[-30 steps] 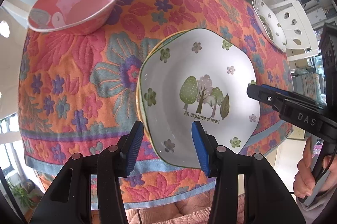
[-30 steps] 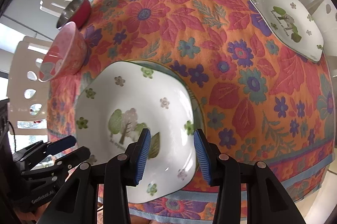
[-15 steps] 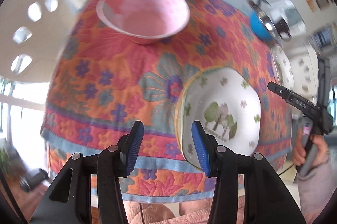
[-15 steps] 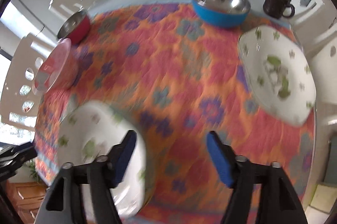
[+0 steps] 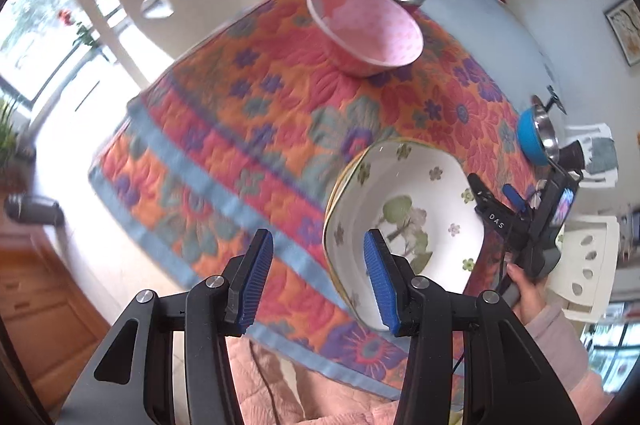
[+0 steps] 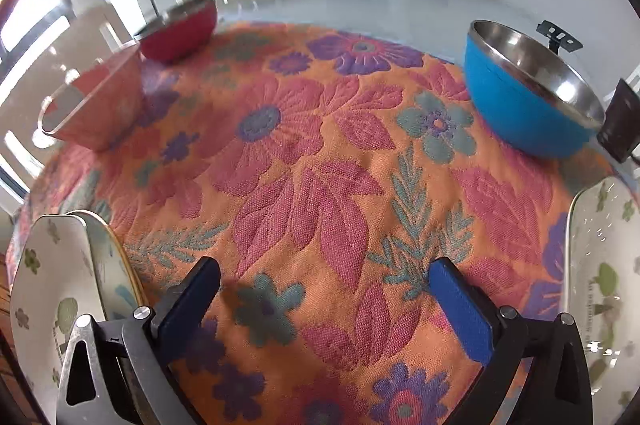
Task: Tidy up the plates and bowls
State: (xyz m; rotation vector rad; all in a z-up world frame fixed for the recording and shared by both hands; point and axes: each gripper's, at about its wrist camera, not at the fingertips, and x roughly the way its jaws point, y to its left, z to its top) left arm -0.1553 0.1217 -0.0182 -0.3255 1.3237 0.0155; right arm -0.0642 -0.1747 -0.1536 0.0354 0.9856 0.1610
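The floral tablecloth [image 6: 320, 153] covers most of the table. On it, at the near left corner, sits a stack of plates [image 5: 404, 209], a white forest-print plate nested on a yellow-rimmed one. 1 matching loose plate [image 6: 600, 277] lies at the near right edge. Of the bowls, the blue bowl [image 6: 528, 97] stands far right beside a dark mug [image 6: 620, 125], the pink bowl [image 5: 366, 29] far left, with the red bowl [image 6: 180, 29] just behind it.

The left gripper [image 5: 318, 277] hangs spread and empty off the near left corner; the right gripper [image 6: 324, 301] is spread wide, low over bare cloth, empty.

Likely next: the loose plate. Slide 1 finger under its near rim, pinch firmly, lift level, then lower it squarely onto the stack.
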